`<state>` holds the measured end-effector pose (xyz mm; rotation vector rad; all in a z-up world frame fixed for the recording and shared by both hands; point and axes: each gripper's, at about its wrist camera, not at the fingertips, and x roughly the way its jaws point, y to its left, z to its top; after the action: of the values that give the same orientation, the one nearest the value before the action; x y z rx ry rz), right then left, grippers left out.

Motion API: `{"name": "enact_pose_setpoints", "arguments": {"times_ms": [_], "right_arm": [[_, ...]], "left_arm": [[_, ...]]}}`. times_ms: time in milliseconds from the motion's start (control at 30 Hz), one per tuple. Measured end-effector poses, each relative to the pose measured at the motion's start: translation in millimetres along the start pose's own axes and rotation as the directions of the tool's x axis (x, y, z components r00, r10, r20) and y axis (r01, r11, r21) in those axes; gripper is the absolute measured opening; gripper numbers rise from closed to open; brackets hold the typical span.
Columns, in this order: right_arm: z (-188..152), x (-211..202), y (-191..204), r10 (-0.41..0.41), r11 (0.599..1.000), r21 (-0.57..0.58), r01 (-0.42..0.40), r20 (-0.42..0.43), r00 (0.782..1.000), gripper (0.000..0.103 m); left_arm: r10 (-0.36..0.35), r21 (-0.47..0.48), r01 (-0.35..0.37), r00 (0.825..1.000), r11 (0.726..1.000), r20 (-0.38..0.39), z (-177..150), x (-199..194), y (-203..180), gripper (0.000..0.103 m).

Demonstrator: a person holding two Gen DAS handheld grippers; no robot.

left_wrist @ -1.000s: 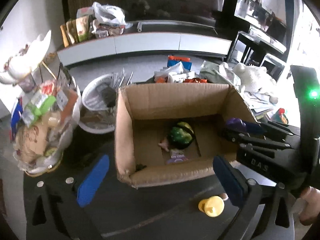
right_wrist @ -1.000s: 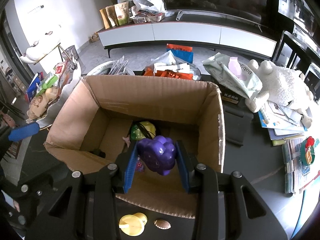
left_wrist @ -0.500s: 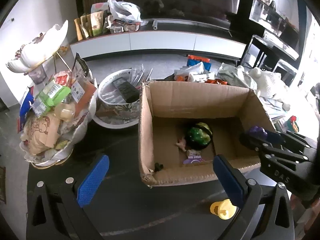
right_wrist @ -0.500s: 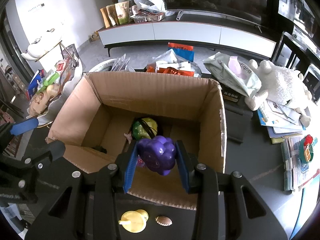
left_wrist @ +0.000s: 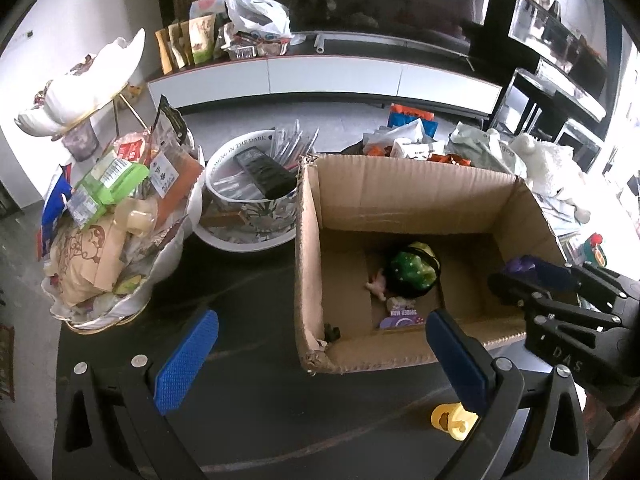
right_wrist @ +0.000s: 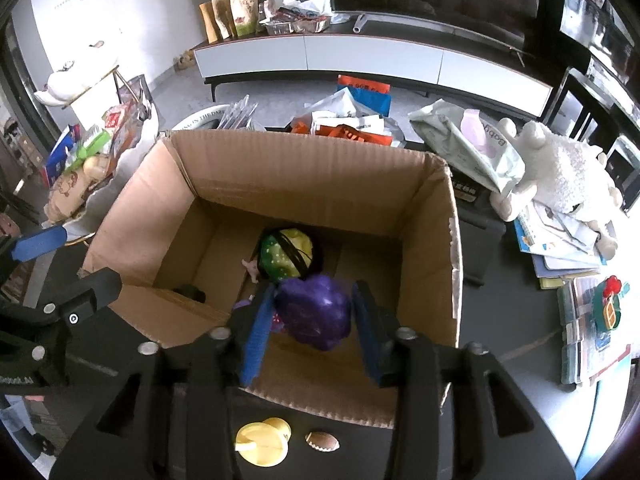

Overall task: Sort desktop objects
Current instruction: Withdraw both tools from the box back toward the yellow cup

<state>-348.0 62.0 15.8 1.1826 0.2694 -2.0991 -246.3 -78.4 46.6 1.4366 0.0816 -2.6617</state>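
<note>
The right gripper [right_wrist: 310, 322] has just been opening — the purple grape toy [right_wrist: 314, 310] sits loose between its 2 pads above the cardboard box [right_wrist: 320, 178], long axis pointing down. The left gripper [left_wrist: 320, 360] gapes wide, empty.

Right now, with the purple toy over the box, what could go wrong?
The right gripper has just been opening, and the knobbly purple toy between its pads may land on the green and yellow ball in the cardboard box. Withdrawing low could snag the box's near wall.
</note>
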Motion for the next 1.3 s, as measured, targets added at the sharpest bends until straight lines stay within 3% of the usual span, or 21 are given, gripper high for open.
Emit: {"name": "enact_pose_setpoints", "arguments": {"times_ms": [33, 67, 133, 367, 500, 1067, 1300], "right_arm": [[0.3, -1.7, 0.1, 0.001, 1.0, 0.002, -0.001, 0.013, 1.0, 0.069], [0.6, -3.5, 0.2, 0.003, 1.0, 0.003, -0.003, 0.025, 1.0, 0.076], [1.6, -8.3, 0.1, 0.008, 1.0, 0.007, -0.008, 0.047, 0.999, 0.077], [0.0, -26.5, 2.6, 0.011, 1.0, 0.013, -0.012, 0.102, 0.995, 0.097], [-4.6, -34.5, 2.1, 0.003, 1.0, 0.018, -0.005, 0.115, 0.993, 0.102], [-54.2, -72.8, -3.2, 0.003, 0.999, 0.049, -0.009, 0.136, 0.991, 0.102], [-80.3, -86.0, -4.4, -0.012, 0.999, 0.052, 0.005, 0.138, 0.99, 0.102]], "left_arm": [[-0.002, 0.001, 0.002, 1.0, 1.0, 0.001, -0.2, -0.6, -0.1, 0.103], [-0.004, 0.002, 0.004, 1.0, 1.0, 0.001, -0.5, -1.2, -0.3, 0.103], [-0.006, 0.004, 0.006, 1.0, 1.0, 0.0, -1.1, -2.3, -0.5, 0.103], [-0.012, -0.003, 0.012, 1.0, 1.0, 0.0, -7.2, -8.2, 0.9, 0.103], [-0.015, -0.016, 0.015, 1.0, 1.0, 0.007, -10.3, -16.0, 4.0, 0.103], [-0.053, -0.023, 0.054, 0.998, 0.998, 0.028, -46.6, -51.2, -3.3, 0.103], [-0.003, 0.023, 0.001, 0.998, 1.0, 0.055, -67.0, -71.3, -17.1, 0.103]]}}
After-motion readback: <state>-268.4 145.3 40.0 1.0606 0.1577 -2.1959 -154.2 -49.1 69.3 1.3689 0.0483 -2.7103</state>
